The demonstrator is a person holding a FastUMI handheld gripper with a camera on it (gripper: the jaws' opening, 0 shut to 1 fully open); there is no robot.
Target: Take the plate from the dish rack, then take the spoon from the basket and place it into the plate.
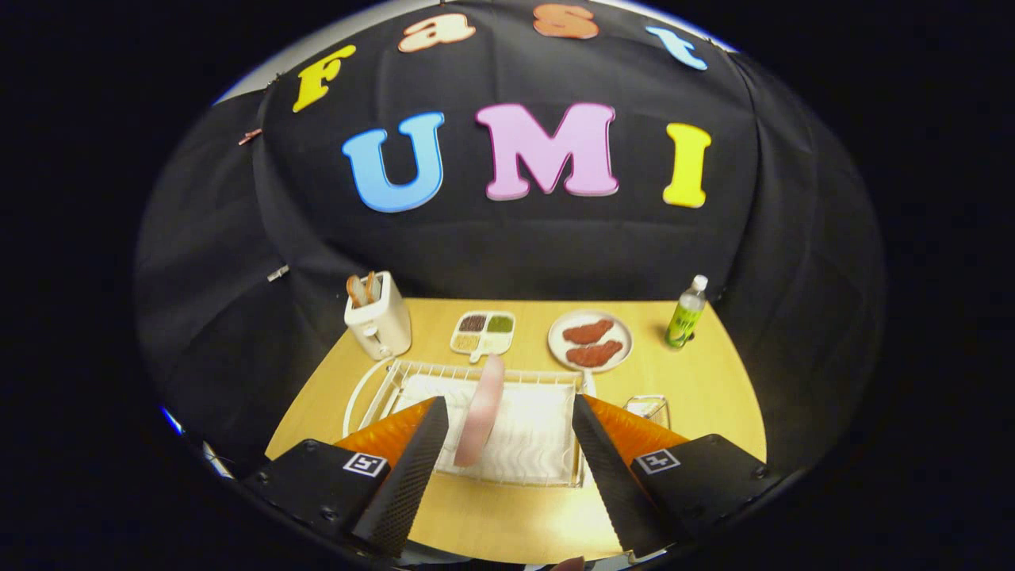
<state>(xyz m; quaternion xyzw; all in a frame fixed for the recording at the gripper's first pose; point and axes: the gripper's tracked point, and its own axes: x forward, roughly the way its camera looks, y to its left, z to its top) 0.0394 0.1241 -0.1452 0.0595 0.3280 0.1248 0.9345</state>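
Since the plate (481,411) stands on edge in the dish rack (507,428), untouched, you are at the first step: taking it out. The pale pink plate sits upright in the rack's middle, near the worktop's (714,396) front edge, and it lies just ahead of your fingers and between their lines. Your gripper (507,468) is spread wide and holds nothing. The next move, as I judge it, calls for you to come forward and down so one finger passes each side of the plate's thin rim, then close squarely; a skewed approach could knock it over in the wires.

The rack holds only that plate, as far as I can tell. Just beside its right end sits the small wire basket (650,408), partly hidden by your right finger; I cannot make out the spoon in it. Toward the back edge, a divided dish (484,331) holds separate fillings, a round dish (591,341) holds two reddish pieces, a toaster (379,321) stands at the back left corner, and a bottle (686,313) at the back right.
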